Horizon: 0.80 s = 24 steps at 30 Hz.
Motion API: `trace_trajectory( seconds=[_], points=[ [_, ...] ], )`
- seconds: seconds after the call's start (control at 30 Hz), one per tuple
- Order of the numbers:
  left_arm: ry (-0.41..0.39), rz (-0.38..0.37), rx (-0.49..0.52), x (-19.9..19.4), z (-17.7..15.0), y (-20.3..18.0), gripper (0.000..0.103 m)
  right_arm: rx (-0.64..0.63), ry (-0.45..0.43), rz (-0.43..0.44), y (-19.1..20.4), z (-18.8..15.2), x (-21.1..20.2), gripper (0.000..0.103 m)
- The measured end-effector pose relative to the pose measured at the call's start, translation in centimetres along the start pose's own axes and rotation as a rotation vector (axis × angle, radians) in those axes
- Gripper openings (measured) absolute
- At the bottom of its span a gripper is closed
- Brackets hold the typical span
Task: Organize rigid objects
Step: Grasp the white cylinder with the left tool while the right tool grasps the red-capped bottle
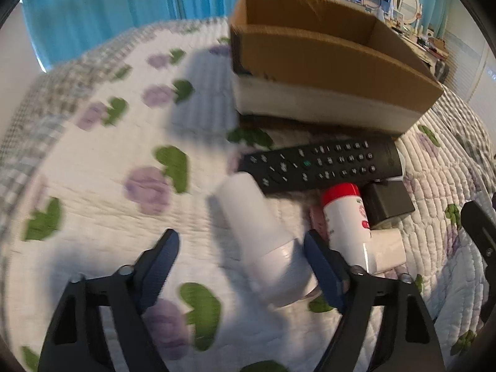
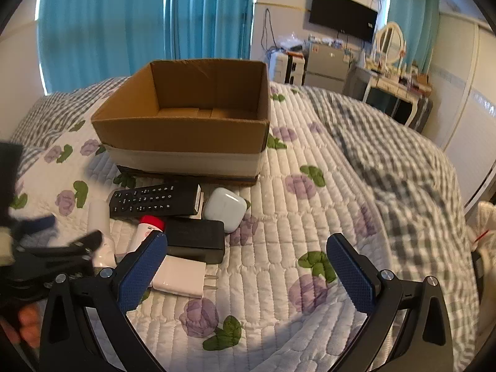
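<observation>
An open cardboard box (image 1: 325, 59) (image 2: 186, 124) stands on the bed. In front of it lies a pile: a black remote (image 1: 322, 166) (image 2: 155, 200), a white bottle (image 1: 266, 241) (image 2: 100, 226), a red-capped white tube (image 1: 344, 210) (image 2: 148, 228), a black block (image 1: 387, 201) (image 2: 197, 240), a white charger plug (image 2: 183, 276) (image 1: 387, 249) and a white earbud case (image 2: 224, 209). My left gripper (image 1: 240, 252) is open, its fingers either side of the white bottle's wide end. My right gripper (image 2: 248, 274) is open and empty, low over the quilt right of the pile.
The flowered white quilt (image 1: 108, 186) (image 2: 310, 217) covers the bed, with a checked blanket (image 2: 387, 155) bunched at the right. The left gripper (image 2: 62, 257) shows at the right wrist view's left edge. A dresser (image 2: 390, 86) and curtains (image 2: 139, 24) stand beyond the bed.
</observation>
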<state>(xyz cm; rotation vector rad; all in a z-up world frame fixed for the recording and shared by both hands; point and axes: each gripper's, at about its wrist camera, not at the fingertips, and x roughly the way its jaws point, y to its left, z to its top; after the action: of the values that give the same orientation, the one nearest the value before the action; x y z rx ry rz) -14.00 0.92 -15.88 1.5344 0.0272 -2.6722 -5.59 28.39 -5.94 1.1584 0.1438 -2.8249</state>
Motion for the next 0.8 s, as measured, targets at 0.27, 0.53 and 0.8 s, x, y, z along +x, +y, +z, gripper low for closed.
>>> trace_trajectory(
  seconds=[0.27, 0.53, 0.8],
  points=[
    [-0.007, -0.065, 0.034, -1.3, -0.5, -0.5, 0.045, -0.017, 0.046, -0.001, 0.8, -0.4, 1.0, 0.103],
    [-0.085, 0.047, 0.116, -4.4, 0.0, 2.3, 0.045, -0.059, 0.111, 0.116, 4.4, -1.1, 1.3, 0.091],
    [-0.087, 0.032, 0.103, -3.8, 0.2, 4.4, 0.045, -0.135, 0.216, 0.221, 9.5, -1.9, 4.0, 0.047]
  ],
)
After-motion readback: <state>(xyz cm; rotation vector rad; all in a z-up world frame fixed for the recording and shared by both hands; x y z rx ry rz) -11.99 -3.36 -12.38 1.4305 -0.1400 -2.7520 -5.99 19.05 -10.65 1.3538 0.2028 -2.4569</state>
